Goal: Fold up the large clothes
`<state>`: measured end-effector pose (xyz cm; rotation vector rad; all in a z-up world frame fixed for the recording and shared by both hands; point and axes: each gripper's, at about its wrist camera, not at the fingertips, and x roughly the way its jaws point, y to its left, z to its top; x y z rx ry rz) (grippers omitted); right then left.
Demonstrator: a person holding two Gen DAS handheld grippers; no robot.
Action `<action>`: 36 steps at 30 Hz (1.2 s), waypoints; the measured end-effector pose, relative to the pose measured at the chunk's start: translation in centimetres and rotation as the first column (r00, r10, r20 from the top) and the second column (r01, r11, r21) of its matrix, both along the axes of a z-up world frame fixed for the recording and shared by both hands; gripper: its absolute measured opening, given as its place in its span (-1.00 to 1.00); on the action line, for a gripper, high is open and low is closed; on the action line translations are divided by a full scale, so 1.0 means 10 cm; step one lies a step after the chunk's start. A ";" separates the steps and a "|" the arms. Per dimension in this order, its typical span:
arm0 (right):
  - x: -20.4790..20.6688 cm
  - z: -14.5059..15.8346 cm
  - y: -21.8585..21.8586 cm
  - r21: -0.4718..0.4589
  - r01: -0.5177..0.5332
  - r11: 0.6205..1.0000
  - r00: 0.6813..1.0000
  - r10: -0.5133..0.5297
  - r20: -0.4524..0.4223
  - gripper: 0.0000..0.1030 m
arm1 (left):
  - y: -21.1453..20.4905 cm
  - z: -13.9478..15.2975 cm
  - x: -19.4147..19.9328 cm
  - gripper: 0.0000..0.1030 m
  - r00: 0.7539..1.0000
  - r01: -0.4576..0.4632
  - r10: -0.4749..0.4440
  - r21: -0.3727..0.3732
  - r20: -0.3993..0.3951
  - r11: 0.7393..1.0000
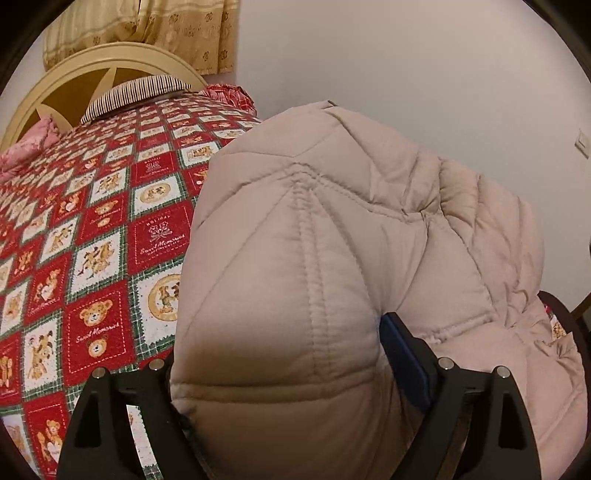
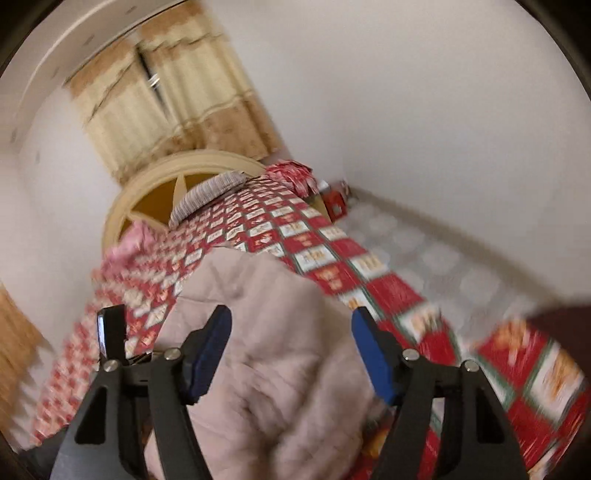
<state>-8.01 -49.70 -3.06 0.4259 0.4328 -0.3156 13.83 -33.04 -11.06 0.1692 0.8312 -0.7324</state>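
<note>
A beige quilted puffer jacket [image 1: 332, 221] lies bunched on a bed with a red teddy-bear patchwork bedspread [image 1: 92, 240]. My left gripper [image 1: 280, 325] stands wide, with a puffy fold of the jacket bulging between its jaws. Its right blue pad [image 1: 402, 358] lies against the fabric, and its left fingertip is hidden behind the fold. In the blurred right wrist view, my right gripper [image 2: 290, 314] hangs open above the jacket [image 2: 266, 295]. Both of its blue pads [image 2: 210, 350] are bare and nothing is held.
A cream headboard [image 1: 74, 74], a striped pillow [image 1: 136, 92] and a pink pillow [image 1: 26, 147] stand at the bed's far end, under a yellow curtain [image 1: 147, 29]. A white wall and pale tiled floor [image 2: 424, 251] run along the bed's right side, with a red box [image 2: 336, 201] there.
</note>
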 end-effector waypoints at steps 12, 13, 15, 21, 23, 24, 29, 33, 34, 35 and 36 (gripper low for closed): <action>0.95 -0.87 -0.01 0.027 0.051 0.998 0.973 -0.043 -0.227 -0.01 | -0.09 -0.04 0.03 0.80 1.000 0.002 -0.003 0.037 0.030 0.999; 0.97 -0.89 0.00 0.021 0.060 0.998 0.972 -0.054 -0.227 -0.02 | -0.10 -0.04 0.04 0.81 0.999 0.000 -0.001 0.040 0.033 0.999; 0.99 -0.94 -0.02 0.016 0.080 0.997 0.970 -0.074 -0.232 -0.02 | -0.12 -0.06 0.07 0.83 1.000 -0.002 0.000 0.042 0.030 0.999; 1.06 -1.06 -0.16 0.094 0.092 0.991 0.976 -0.071 -0.204 -0.02 | -0.19 -0.17 0.23 0.94 1.000 0.002 -0.002 0.021 0.020 1.000; 1.09 -1.06 -0.17 0.094 0.102 0.990 0.974 -0.080 -0.212 -0.02 | -0.19 -0.18 0.24 0.95 1.000 -0.003 0.002 0.021 0.020 1.000; 1.11 -1.06 -0.15 0.083 0.107 0.991 0.971 -0.087 -0.221 -0.02 | -0.19 -0.18 0.23 0.95 1.000 -0.003 0.003 0.019 0.021 1.000; 1.08 -0.98 -0.01 0.010 0.114 0.993 0.965 -0.109 -0.238 0.00 | 0.02 -0.09 0.07 0.95 1.000 -0.002 0.001 0.034 0.015 0.999; 1.08 -0.89 0.11 -0.085 0.127 0.988 0.951 -0.145 -0.273 0.10 | 0.26 0.09 -0.24 0.95 0.996 -0.006 0.000 0.073 0.093 0.997; 1.08 -0.88 0.12 -0.095 0.130 0.987 0.948 -0.152 -0.279 0.13 | 0.32 0.13 -0.31 0.95 0.994 -0.009 -0.001 0.088 0.113 0.996; 1.06 -0.87 0.12 -0.102 0.135 0.986 0.946 -0.159 -0.281 0.16 | 0.38 0.18 -0.39 0.95 0.991 -0.017 0.003 0.105 0.134 0.994; 1.03 -0.83 0.14 -0.109 0.140 0.984 0.945 -0.165 -0.282 0.21 | 0.42 0.21 -0.42 0.95 0.990 -0.021 0.004 0.114 0.144 0.993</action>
